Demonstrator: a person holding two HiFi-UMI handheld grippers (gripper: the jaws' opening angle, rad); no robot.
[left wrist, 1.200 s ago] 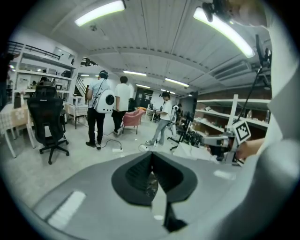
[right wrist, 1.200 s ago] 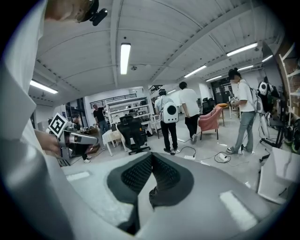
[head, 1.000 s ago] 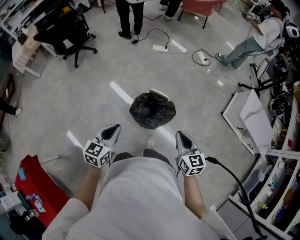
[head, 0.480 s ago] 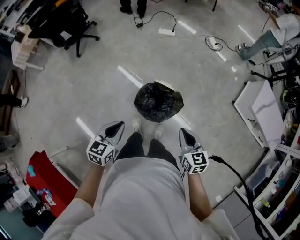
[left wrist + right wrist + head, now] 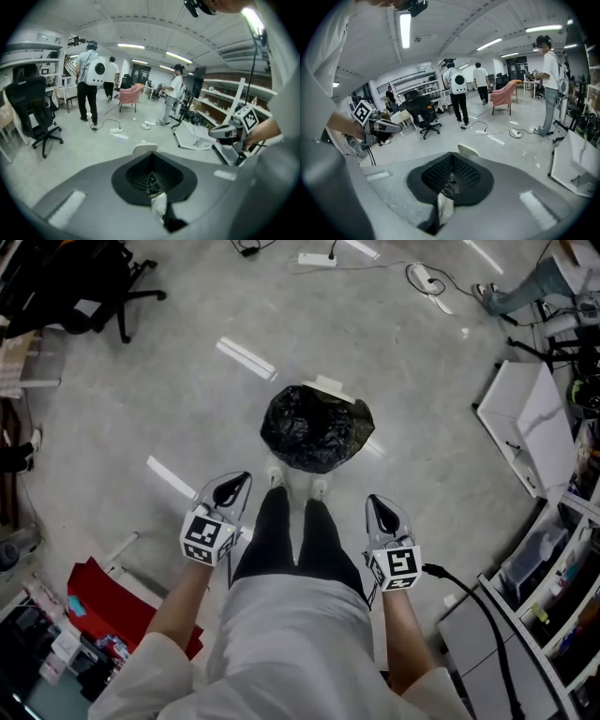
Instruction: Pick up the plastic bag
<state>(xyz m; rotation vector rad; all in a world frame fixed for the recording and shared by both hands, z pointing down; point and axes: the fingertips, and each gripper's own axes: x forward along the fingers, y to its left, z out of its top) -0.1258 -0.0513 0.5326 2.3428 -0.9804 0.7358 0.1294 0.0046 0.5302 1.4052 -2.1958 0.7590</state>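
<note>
1. Plastic bag [image 5: 317,427] – black, crinkled, bunched into a rounded heap on the grey concrete floor [image 5: 169,399]. It lies ahead of both grippers and between their two lines: forward and to the right of the left gripper's tips, forward and to the left of the right gripper's tips. Neither gripper touches it.
2. A pale flat piece [image 5: 328,385] pokes out from under the bag's far edge, the side away from the grippers.
3. Left gripper [image 5: 236,484]: jaws pressed together, nothing held. It points forward and down at the floor.
4. Right gripper [image 5: 377,503]: jaws likewise together, empty, pointed forward and down. A black cable [image 5: 473,606] runs back from it.
5. Between the two grippers are the person's legs in dark trousers [image 5: 298,540]. The white shoes [image 5: 273,476] stand just short of the bag's near edge, about level with the gripper tips.
6. Floor marks: one white tape strip [image 5: 172,478] just outside the left gripper, another [image 5: 246,358] further ahead of it, past the bag.
7. Further out – a red object [image 5: 98,601] behind and outside the left gripper, and a black office chair [image 5: 80,282] far ahead on that side. A white board [image 5: 525,423] lies on the floor ahead of and outside the right gripper.
8. A power strip [image 5: 317,258] sits well beyond the bag.
</note>
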